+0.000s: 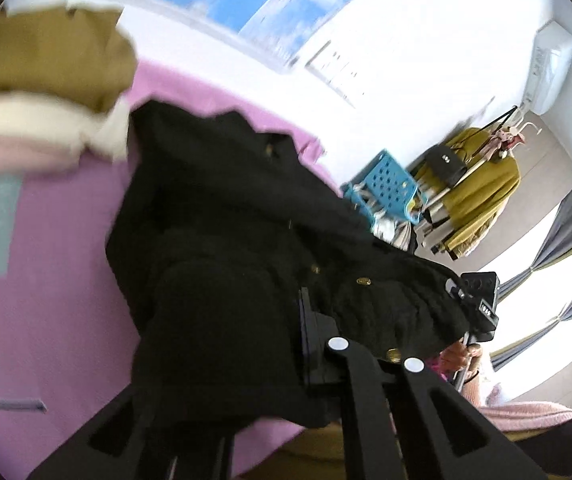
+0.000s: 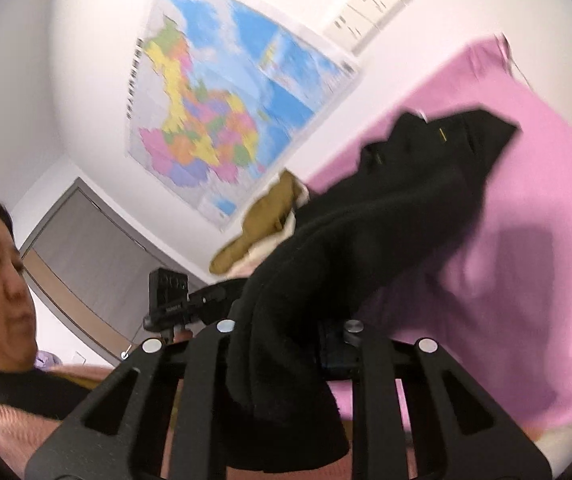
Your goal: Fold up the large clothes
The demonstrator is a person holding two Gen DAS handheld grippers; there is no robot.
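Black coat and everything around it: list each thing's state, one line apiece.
black coat: lifted, bunched, draped over both tongs above the pink sheet
left tongs: shut on the black coat
right tongs: shut on the black coat
pink sheet: spread flat
tan garment: folded, stacked on a cream one
wall map: hanging on the wall
mustard coat: hanging on a rack

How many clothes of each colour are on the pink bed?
Black: 1, the black coat both grippers hold up
Tan: 1, the tan garment on the stack
Cream: 1, a cream piece under it
Pale pink: 1, a pale pink piece below, blurry
Total: 4
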